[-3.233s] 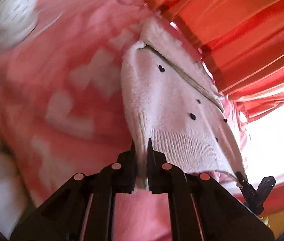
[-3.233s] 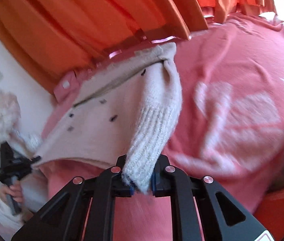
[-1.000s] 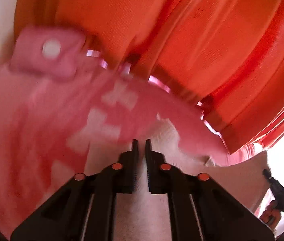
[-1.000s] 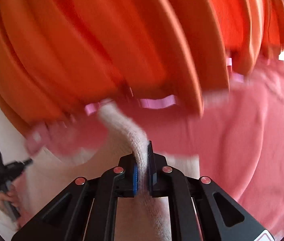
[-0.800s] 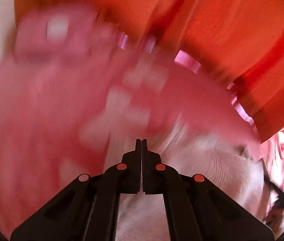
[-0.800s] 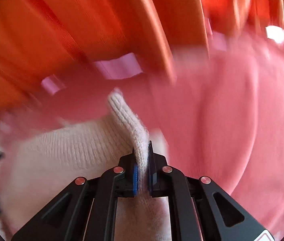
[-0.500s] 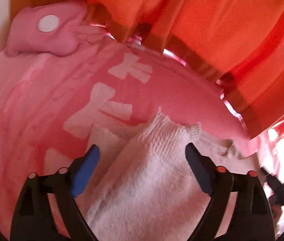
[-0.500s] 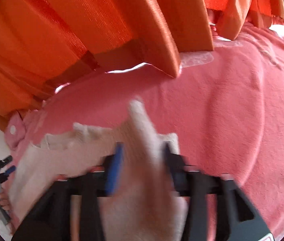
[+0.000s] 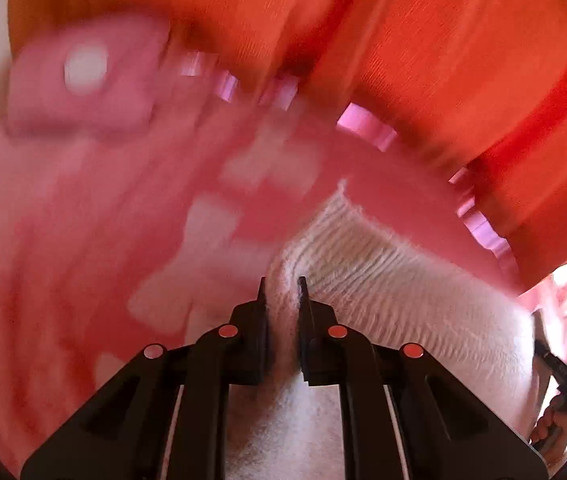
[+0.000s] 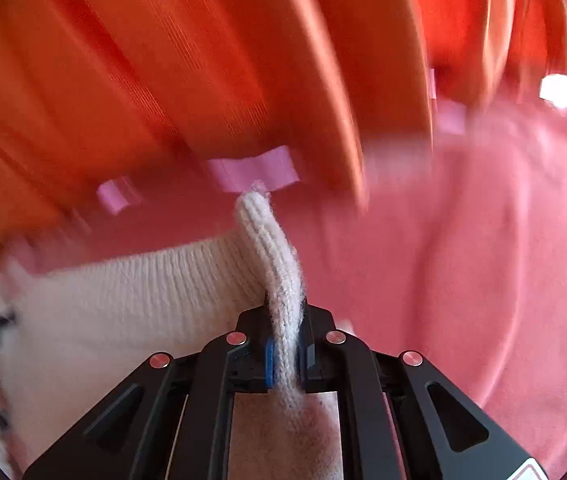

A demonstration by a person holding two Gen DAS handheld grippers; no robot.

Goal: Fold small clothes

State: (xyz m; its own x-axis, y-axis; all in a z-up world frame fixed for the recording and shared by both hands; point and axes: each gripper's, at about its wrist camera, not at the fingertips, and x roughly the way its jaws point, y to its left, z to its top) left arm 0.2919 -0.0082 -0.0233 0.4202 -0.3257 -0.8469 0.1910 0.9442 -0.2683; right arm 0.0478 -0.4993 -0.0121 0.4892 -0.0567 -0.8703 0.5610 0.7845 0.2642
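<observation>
A small cream knitted sweater [image 9: 395, 304] lies on a pink blanket [image 9: 63, 240] with white letters. My left gripper [image 9: 282, 288] is shut on a pinch of the sweater's ribbed hem at its left corner. In the right wrist view the same sweater [image 10: 131, 304] spreads to the left. My right gripper [image 10: 285, 320] is shut on the ribbed hem at its right corner, and a fold of hem stands up between the jaws. Both views are blurred by motion.
Orange curtains [image 9: 423, 60] hang along the far edge of the blanket, also in the right wrist view [image 10: 163, 60]. A pink cushion with a white dot [image 9: 83, 84] lies at the far left. The other gripper and the hand holding it [image 9: 563, 392] show at the right edge.
Half a second ago both grippers were open over the sweater. Now both have shut on its ribbed hem again, one at each corner, and the views are shifting.
</observation>
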